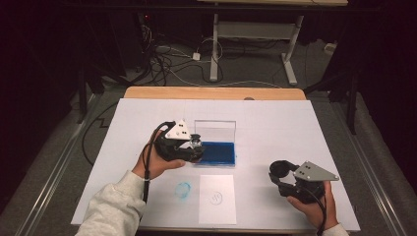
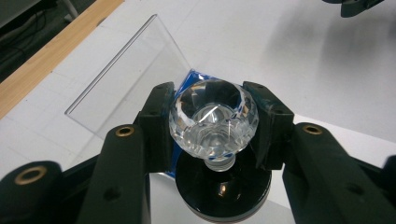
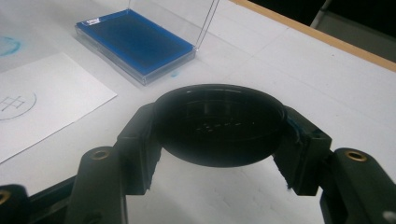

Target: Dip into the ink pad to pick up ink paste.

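White-covered tabletop (image 1: 275, 123) under both tools, wooden edge showing on the far side. Next in size, an open ink pad case (image 1: 219, 153) with a deep blue pad and a clear lid (image 1: 215, 129) standing upright at its far edge, lying just beside the left tool and directly beneath its tip. Nearer the person than the left tool, a white paper sheet (image 1: 217, 199) bearing a round stamped mark (image 1: 215, 197); just left of that sheet, a smeared blue ring (image 1: 183, 189) on the tabletop cover. Left tool (image 1: 195, 145), gripped by the left hand (image 1: 156, 164), clamped on a faceted clear crystal-handled stamp (image 2: 214, 120), jaws pressed against either side of the glassy knob, black round base (image 2: 223, 186) of the stamp below it, over the near left corner of the blue pad. Right tool (image 1: 281, 169), in the right hand (image 1: 314, 206), well apart from the case and off to its right, closed on a black round cap (image 3: 218, 123), jaws touching its rim on both sides, cap held above the bare cover with its hollow side facing up.
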`<state>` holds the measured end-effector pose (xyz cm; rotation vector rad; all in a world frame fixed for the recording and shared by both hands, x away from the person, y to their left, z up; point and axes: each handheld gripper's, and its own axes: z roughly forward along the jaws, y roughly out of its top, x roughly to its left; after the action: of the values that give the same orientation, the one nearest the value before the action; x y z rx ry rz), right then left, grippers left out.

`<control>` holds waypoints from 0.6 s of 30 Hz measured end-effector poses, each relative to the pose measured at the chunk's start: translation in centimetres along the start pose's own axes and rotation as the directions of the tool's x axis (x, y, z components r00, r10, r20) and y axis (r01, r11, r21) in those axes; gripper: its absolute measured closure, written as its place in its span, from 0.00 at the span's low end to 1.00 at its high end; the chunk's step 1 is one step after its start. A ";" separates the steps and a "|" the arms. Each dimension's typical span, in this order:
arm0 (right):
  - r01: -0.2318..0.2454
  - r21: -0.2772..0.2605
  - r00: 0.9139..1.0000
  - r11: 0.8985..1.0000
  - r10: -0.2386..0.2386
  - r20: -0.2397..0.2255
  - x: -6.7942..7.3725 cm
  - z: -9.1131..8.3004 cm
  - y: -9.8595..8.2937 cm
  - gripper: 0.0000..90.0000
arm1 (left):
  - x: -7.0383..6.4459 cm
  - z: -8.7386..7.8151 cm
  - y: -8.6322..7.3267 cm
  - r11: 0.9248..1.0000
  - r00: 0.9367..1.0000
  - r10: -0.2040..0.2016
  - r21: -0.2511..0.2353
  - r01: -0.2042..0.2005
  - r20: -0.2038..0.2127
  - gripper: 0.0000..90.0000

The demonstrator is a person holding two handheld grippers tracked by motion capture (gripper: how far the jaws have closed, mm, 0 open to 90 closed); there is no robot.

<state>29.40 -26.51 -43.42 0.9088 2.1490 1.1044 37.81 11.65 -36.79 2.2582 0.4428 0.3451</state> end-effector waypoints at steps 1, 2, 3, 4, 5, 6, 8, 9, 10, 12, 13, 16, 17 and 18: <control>0.001 0.002 1.000 1.000 -0.001 0.001 0.0 0.0 0.0 0.43 | 0.1 0.2 0.2 1.000 1.000 0.003 0.005 -0.003 -0.003 0.61; 0.001 0.002 1.000 1.000 -0.001 0.001 0.0 0.0 0.0 0.43 | 0.2 0.4 0.4 1.000 1.000 0.005 0.009 -0.005 -0.003 0.61; 0.004 -0.001 1.000 1.000 -0.004 -0.002 0.1 0.1 0.1 0.43 | 0.3 0.6 0.6 1.000 1.000 0.000 0.009 0.000 -0.003 0.61; 0.004 0.000 1.000 1.000 -0.004 -0.002 0.1 0.1 0.1 0.43 | 0.4 0.8 0.8 1.000 1.000 0.002 0.010 -0.002 -0.005 0.61; 0.006 0.000 1.000 1.000 -0.006 -0.001 0.1 0.1 0.1 0.43 | 0.6 1.0 0.9 1.000 1.000 0.002 0.012 -0.002 -0.002 0.61; 0.004 0.001 1.000 1.000 -0.004 -0.001 0.1 0.1 0.0 0.43 | 0.8 1.3 0.9 1.000 1.000 -0.005 0.017 0.005 0.002 0.61; 0.002 0.004 1.000 1.000 -0.002 0.002 0.1 0.2 0.0 0.43 | 1.1 2.0 0.9 1.000 1.000 -0.013 0.019 0.013 -0.004 0.61; -0.002 0.006 1.000 1.000 0.002 0.001 0.0 0.2 0.0 0.43 | 1.4 2.3 0.9 1.000 1.000 -0.023 0.017 0.023 -0.001 0.61; -0.001 0.007 1.000 1.000 0.001 -0.002 0.0 0.2 -0.1 0.43 | 1.6 2.6 0.8 1.000 1.000 -0.025 0.014 0.025 0.004 0.61; 0.002 0.013 1.000 1.000 -0.002 -0.001 0.0 0.2 -0.1 0.43 | 2.0 3.2 0.7 0.999 0.999 -0.037 0.010 0.037 0.005 0.61; 0.002 0.013 1.000 1.000 -0.002 -0.001 0.0 0.2 -0.2 0.43 | 2.2 3.6 0.5 0.999 0.999 -0.047 0.001 0.047 0.012 0.61; 0.005 0.017 1.000 1.000 -0.005 -0.001 0.1 0.3 -0.2 0.43 | 2.6 4.3 0.3 0.998 0.998 -0.058 0.000 0.058 0.013 0.61; 0.006 0.019 1.000 1.000 -0.006 -0.003 0.1 0.3 -0.2 0.43 | 2.8 4.6 0.2 0.998 0.998 -0.066 -0.006 0.066 0.018 0.61; 0.011 0.021 1.000 1.000 -0.011 -0.005 0.1 0.3 -0.2 0.43 | 2.8 4.8 0.1 0.997 0.997 -0.074 -0.010 0.074 0.015 0.61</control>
<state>29.50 -26.34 -43.76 0.9037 2.1711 1.0821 42.21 9.55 -39.54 2.2258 0.5142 0.2921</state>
